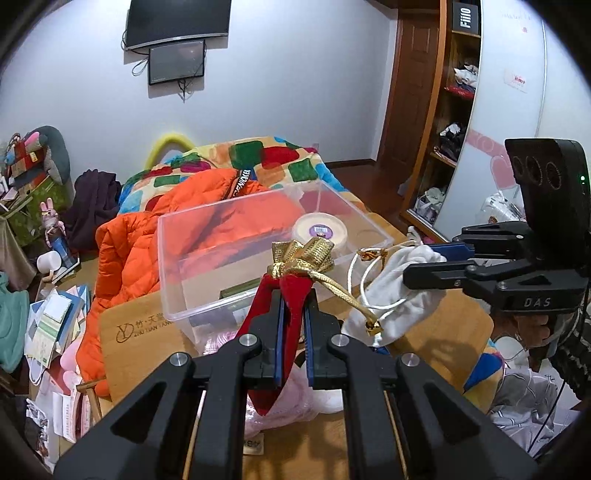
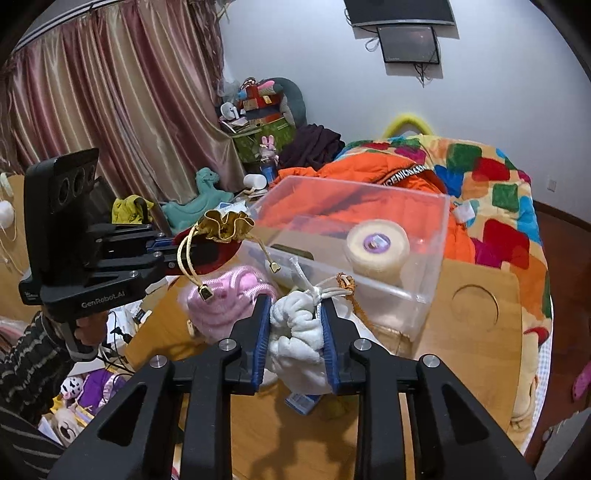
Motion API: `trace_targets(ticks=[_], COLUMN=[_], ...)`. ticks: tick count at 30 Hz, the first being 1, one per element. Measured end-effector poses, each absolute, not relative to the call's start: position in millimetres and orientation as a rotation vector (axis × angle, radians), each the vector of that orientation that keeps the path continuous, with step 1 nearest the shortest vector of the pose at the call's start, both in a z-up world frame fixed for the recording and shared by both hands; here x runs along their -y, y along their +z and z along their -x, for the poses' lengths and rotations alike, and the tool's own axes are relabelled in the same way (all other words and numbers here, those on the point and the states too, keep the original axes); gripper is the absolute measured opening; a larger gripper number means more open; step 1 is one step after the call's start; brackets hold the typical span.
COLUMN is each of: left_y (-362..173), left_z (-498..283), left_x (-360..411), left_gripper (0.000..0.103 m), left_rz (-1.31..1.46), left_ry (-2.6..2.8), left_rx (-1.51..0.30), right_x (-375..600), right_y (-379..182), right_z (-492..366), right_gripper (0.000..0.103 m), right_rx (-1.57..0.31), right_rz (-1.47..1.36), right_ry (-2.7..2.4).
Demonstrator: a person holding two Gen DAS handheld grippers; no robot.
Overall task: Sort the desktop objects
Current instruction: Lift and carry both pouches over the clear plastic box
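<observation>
Left gripper (image 1: 293,314) body reads "GenRobot.AI", right gripper (image 2: 295,325) body "DAS"; board ahead of jaws printed "ZHU TIAN TANG"; shelf box (image 1: 466,16) "FiiO". Left jaws clamp red pouch (image 1: 271,295), gold ruffle beyond tips. Right jaws pinch white pouch (image 2: 299,332). Clear bin (image 1: 258,251) just beyond both, round tub (image 2: 376,251) inside. Only right view shows curtain (image 2: 110,92), pink item (image 2: 225,299) left of jaws. Both grippers tilt downward, side by side.

Pale wall (image 1: 295,92), wooden door (image 1: 413,85), striped curtains (image 2: 110,92), cluttered bed (image 2: 498,192).
</observation>
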State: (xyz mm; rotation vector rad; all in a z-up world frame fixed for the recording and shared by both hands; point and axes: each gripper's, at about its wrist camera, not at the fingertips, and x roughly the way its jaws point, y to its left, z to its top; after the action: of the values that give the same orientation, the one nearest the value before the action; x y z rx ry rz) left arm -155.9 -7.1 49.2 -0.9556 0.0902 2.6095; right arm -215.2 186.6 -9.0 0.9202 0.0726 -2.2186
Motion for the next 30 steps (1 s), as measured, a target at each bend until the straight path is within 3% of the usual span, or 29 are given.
trace_targets(ticks=[16, 30], left_y=[63, 49], left_z=[165, 206], left_x=[27, 39], left_gripper=[0.008, 0.008], left_rz=[0.898, 0.952], left_ry=[2.666, 2.661], left_rx=[-0.018, 0.055], right_x=[-173, -158], right_y=[22, 11], right_z=[238, 292], right_gripper=[0.021, 0.021], right_rx=[0.009, 0.128], right_rz=[-0.851, -0.908], right_ry=[-2.216, -2.187])
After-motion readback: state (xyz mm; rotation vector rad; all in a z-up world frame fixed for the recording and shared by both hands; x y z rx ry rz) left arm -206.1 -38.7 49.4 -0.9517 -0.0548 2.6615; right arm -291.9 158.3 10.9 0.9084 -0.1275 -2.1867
